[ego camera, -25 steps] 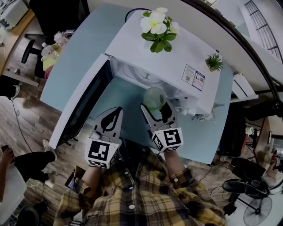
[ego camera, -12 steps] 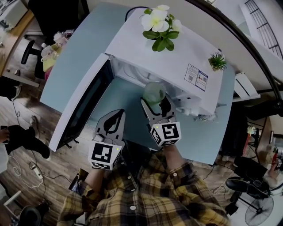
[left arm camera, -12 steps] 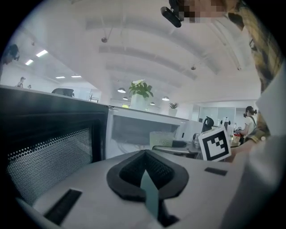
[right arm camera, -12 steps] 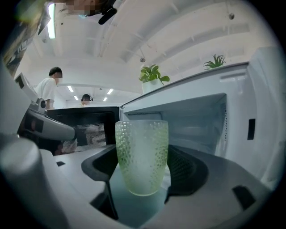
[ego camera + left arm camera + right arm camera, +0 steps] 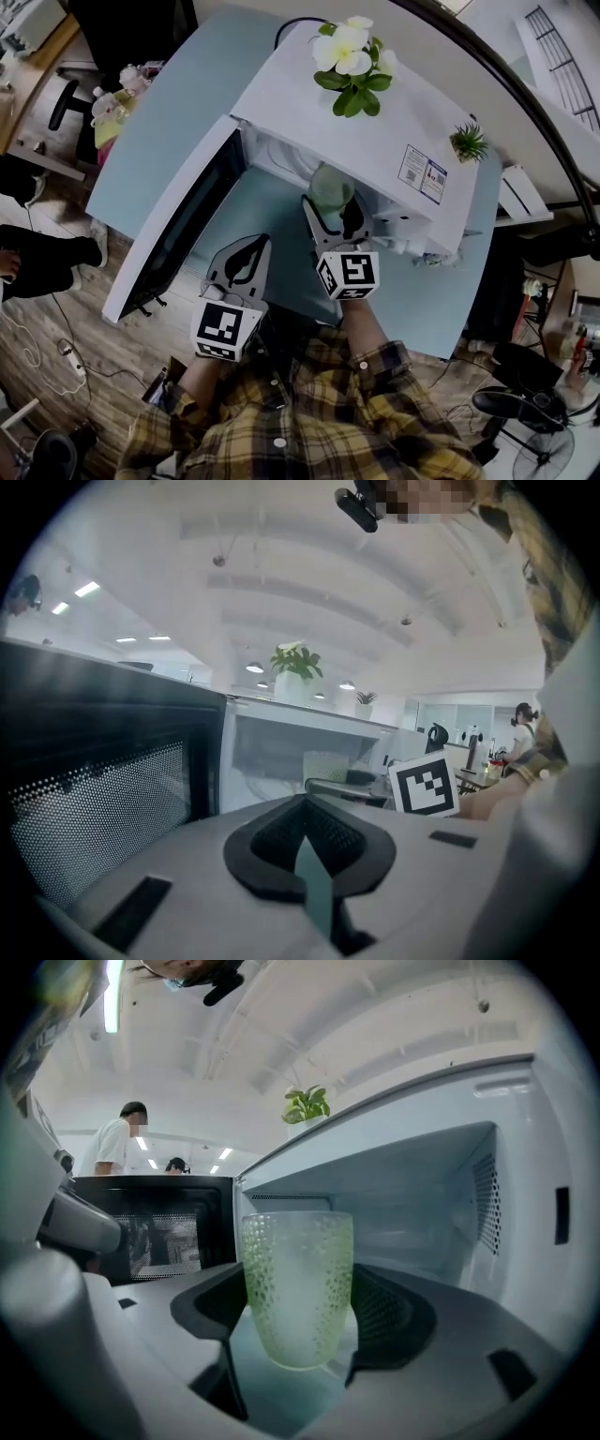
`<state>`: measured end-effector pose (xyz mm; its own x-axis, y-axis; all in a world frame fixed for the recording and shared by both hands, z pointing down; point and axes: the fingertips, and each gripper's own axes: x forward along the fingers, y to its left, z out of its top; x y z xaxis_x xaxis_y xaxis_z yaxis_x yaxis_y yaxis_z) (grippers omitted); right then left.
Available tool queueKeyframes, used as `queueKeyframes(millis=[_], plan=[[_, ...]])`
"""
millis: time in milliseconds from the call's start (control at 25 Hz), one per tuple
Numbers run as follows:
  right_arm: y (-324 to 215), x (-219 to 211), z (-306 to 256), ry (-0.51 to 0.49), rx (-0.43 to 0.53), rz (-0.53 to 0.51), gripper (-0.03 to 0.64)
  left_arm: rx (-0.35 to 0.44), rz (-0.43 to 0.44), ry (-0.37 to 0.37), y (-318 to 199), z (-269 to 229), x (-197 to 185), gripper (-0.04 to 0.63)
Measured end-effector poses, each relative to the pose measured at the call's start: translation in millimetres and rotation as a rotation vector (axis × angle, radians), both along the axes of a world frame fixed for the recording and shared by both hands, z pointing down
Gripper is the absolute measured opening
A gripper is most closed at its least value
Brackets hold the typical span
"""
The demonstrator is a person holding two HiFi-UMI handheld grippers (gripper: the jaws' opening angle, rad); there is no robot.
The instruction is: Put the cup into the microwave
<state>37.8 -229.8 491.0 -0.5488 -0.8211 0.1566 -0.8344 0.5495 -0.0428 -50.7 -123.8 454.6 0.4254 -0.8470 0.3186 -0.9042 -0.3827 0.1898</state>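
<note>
A pale green dimpled cup (image 5: 298, 1286) stands upright between the jaws of my right gripper (image 5: 298, 1330), which is shut on it. In the head view the cup (image 5: 330, 187) hangs at the mouth of the white microwave (image 5: 356, 141), just under its front edge, with the right gripper (image 5: 332, 212) behind it. The microwave cavity (image 5: 422, 1232) lies open right ahead of the cup. My left gripper (image 5: 244, 261) is shut and holds nothing, low over the table in front of the open door (image 5: 173, 230); its closed jaws (image 5: 305, 841) point at the cavity.
The microwave door swings out to the left with its dark mesh window (image 5: 94, 799). A white flower plant (image 5: 352, 56) and a small green plant (image 5: 467, 142) stand on top of the microwave. The light blue table (image 5: 169, 112) carries it. People stand in the background.
My right gripper has carried the cup slightly forward and up toward the microwave opening. The left gripper has barely shifted. A person at the left edge has moved.
</note>
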Motion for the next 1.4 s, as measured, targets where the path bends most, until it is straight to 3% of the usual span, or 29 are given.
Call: queueKeyframes(millis=[840, 1400], plan=[[-38.1, -3.7, 29.3, -0.009, -0.075, 0.063, 0.348, -0.036, -0.065, 0.009, 6.6, 15.3, -16.5, -0.009], [-19.3, 7.0, 26.5, -0.011, -0.063, 0.089, 0.348, -0.038, -0.043, 0.016, 8.5, 15.9, -9.0, -0.009]])
